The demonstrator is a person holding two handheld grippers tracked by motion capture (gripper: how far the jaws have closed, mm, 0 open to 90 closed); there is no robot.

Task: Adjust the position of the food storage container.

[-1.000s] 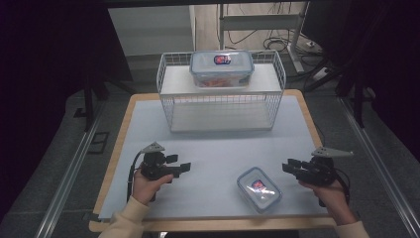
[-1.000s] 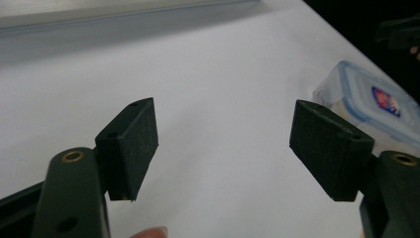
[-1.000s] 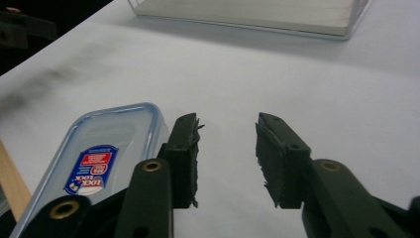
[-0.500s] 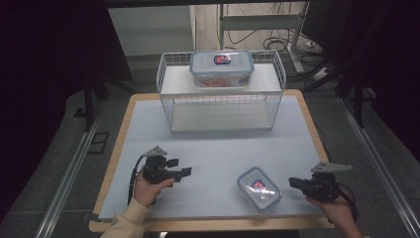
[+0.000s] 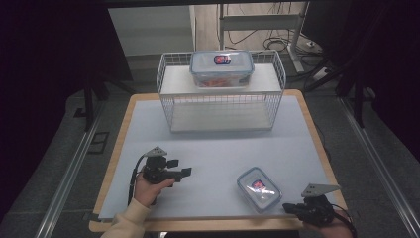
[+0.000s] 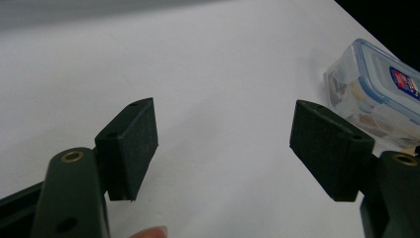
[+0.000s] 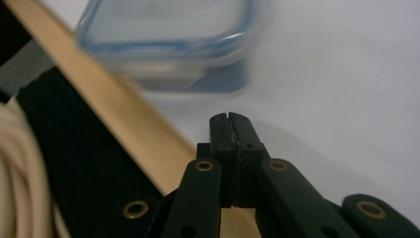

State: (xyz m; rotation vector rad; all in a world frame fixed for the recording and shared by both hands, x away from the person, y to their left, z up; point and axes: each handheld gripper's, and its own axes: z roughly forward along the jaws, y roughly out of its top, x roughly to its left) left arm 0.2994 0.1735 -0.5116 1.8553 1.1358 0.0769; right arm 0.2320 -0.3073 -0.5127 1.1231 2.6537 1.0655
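Note:
A small clear food box with a blue-rimmed lid (image 5: 258, 188) lies on the table's near right part; it also appears as the small box (image 6: 376, 94) and, blurred, the small box (image 7: 168, 39). A larger clear box (image 5: 221, 68) sits on top of the white wire shelf (image 5: 221, 94) at the back. My left gripper (image 5: 181, 167) hovers at the near left, open and empty, its jaws wide apart and pointing right toward the small box. At the table's near right edge my right gripper (image 5: 288, 208) is shut with nothing between its jaws, just short of the small box.
The table (image 5: 208, 148) has a pale blue-grey top with a wooden rim (image 7: 133, 134). Dark floor, metal rails and cables surround it. A cream sleeve (image 5: 130, 220) enters at the bottom left.
My right gripper has pulled back toward the near right edge of the table and lower in view. The left gripper shifted slightly nearer. Both boxes stayed put.

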